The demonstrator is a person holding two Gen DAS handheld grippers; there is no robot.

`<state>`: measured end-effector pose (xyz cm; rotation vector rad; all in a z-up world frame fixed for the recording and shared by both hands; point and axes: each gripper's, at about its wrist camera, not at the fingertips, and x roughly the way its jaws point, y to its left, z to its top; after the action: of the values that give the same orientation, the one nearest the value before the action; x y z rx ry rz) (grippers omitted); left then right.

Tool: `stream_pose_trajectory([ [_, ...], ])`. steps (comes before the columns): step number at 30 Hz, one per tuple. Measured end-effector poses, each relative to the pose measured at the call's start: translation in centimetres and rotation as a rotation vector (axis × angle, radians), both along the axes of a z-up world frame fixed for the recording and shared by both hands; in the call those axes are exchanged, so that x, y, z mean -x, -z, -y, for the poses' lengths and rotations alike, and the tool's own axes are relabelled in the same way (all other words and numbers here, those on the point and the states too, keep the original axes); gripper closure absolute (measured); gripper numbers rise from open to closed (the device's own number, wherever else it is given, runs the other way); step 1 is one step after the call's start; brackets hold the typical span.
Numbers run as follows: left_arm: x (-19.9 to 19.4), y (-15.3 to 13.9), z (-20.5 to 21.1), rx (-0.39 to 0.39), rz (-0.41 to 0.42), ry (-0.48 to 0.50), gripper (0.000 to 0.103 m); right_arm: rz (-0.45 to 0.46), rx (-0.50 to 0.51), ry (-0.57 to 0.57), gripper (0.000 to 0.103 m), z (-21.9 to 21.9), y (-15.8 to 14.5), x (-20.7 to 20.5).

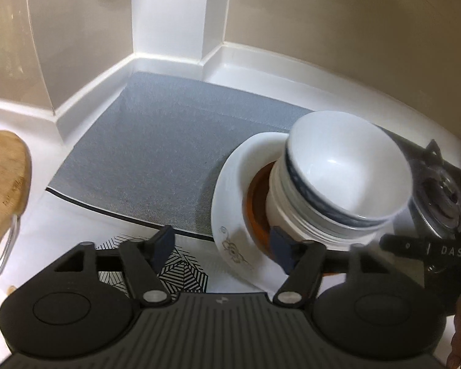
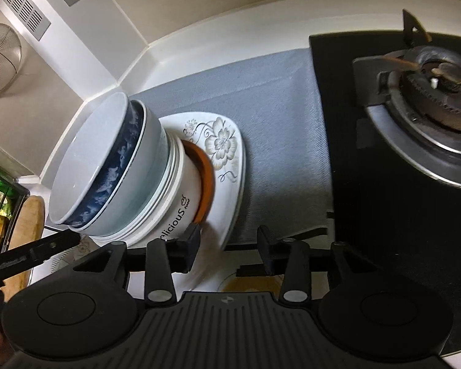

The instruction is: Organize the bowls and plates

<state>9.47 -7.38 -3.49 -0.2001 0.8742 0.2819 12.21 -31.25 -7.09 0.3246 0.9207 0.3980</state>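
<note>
a tall stack of bowls (image 2: pixel 113 172) sits on a white flower-printed plate (image 2: pixel 227 153), with an orange-brown dish (image 2: pixel 204 181) sandwiched between the lowest bowl and the plate. the whole pile rests at the near edge of a grey mat (image 1: pixel 156 147) on the white counter (image 1: pixel 61 215), just beside the black gas hob (image 2: pixel 415 160), whose burner (image 2: pixel 439 92) stands well apart from the crockery. a wooden board (image 1: pixel 3 178) lies off to the left.

the left gripper (image 1: pixel 222 247) has its fingers spread wide, the right-hand pad close against the plate's near rim, with nothing pinched. the right gripper (image 2: pixel 230 246) is likewise spread, its left pad touching or nearly touching the base of the stack near the orange dish; the fisheye does not settle which.

the pile is probably ceramic: heavy, rigid, glazed and slick, and likely to chip or shatter if it tips. the bowls differ in shape, one blue-patterned, one marked "delicious", so they nest loosely and the top ones could slide. lifting the whole tower by the plate rim with a two-finger pinch looks risky. the safer hold seems to be one bowl at a time, one finger inside and one outside the rim wall, while the other gripper steadies the plate's edge
</note>
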Motion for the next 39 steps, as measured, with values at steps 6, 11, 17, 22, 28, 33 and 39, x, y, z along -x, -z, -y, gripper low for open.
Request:
stream_pose_trajectory([
  [6, 0.8, -0.7, 1.0, -0.027, -0.006, 0.014, 0.016, 0.082, 0.093, 0.001, 0.038, -0.2, -2.3, 1.6],
  [11, 1.0, -0.8, 1.4, -0.024, -0.018, 0.029, 0.013, 0.095, 0.167, -0.023, 0.027, -1.7, -3.6, 2.7],
  [17, 1.5, -1.2, 2.2, -0.040, -0.020, 0.068, 0.012, 0.121, 0.210, -0.081, 0.021, -3.4, -4.8, 4.3],
  [22, 1.5, -1.3, 2.3, -0.014, -0.035, 0.072, 0.012, 0.103, 0.255, -0.084, 0.019, -3.9, -5.0, 5.0],
  [28, 1.7, -1.6, 2.4, -0.031, -0.028, 0.074, 0.012, 0.066, 0.282, -0.070, 0.019, -4.4, -4.6, 5.2],
  [33, 2.1, -2.2, 2.5, -0.047, -0.005, 0.083, 0.012, 0.078, 0.298, -0.074, 0.019, -4.8, -5.1, 5.5],
  [39, 2.6, -2.4, 2.9, -0.049, 0.006, 0.090, 0.012, 0.115, 0.307, -0.091, 0.019, -5.3, -5.9, 6.1],
])
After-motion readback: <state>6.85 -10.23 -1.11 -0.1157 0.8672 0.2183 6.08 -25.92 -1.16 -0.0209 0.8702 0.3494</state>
